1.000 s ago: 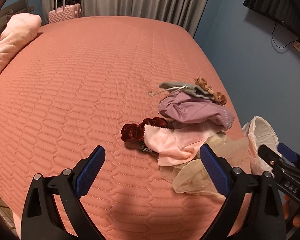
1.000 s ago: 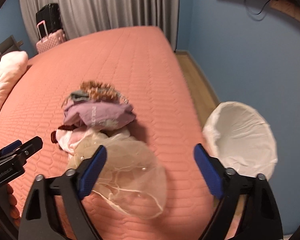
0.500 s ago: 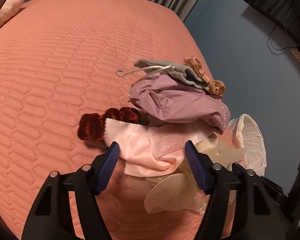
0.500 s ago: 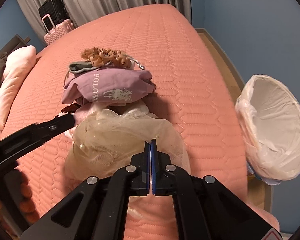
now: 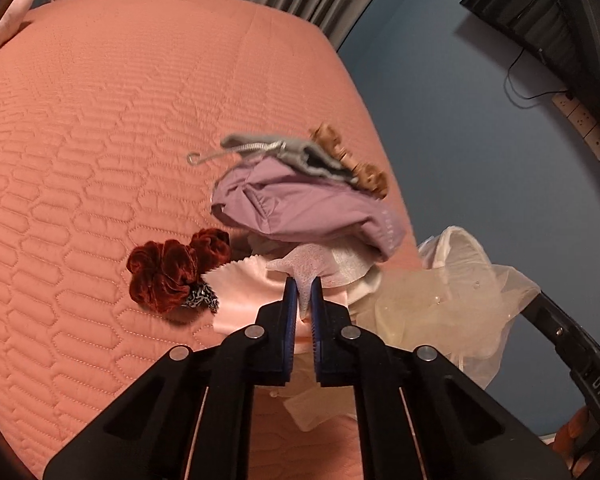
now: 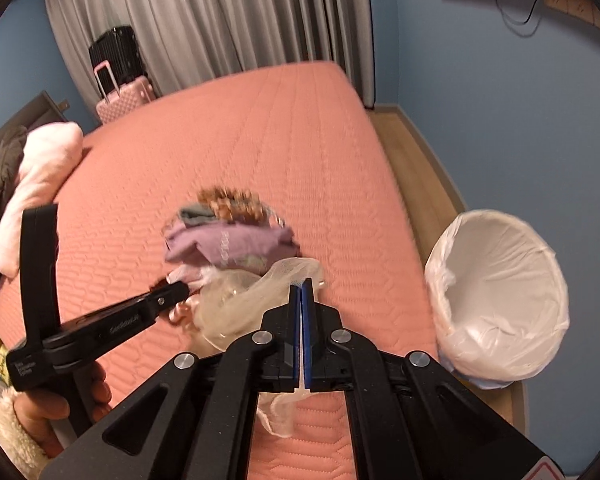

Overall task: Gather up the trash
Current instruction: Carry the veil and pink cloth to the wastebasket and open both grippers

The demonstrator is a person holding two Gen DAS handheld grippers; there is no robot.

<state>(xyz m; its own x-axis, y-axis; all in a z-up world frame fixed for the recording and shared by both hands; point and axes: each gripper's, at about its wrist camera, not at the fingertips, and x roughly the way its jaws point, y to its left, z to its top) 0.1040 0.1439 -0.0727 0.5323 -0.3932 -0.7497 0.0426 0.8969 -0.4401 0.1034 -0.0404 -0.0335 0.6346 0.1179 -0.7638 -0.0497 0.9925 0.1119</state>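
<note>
A pile of cloth items lies near the right edge of the pink bed [image 5: 100,140]. My left gripper [image 5: 303,292] is shut on a pale pink cloth [image 5: 252,288] and pinches a fold of it up. Above it lie a purple pouch [image 5: 312,208], a grey pouch [image 5: 296,152] and a tan scrunchie [image 5: 364,172]. A dark red scrunchie [image 5: 168,272] lies to the left. My right gripper [image 6: 301,292] is shut on a sheer cream mesh cloth [image 6: 240,300], which also shows in the left wrist view [image 5: 440,304]. A white-lined trash bin [image 6: 500,296] stands beside the bed.
A pink pillow [image 6: 40,168] lies at the bed's left side. A pink suitcase [image 6: 120,96] and a black one stand by grey curtains [image 6: 220,20]. A strip of wooden floor [image 6: 416,160] runs between bed and blue wall.
Both grippers were open a second ago. The right one shut on the mesh cloth and lifted it; the left one moved in and shut on the pink cloth.
</note>
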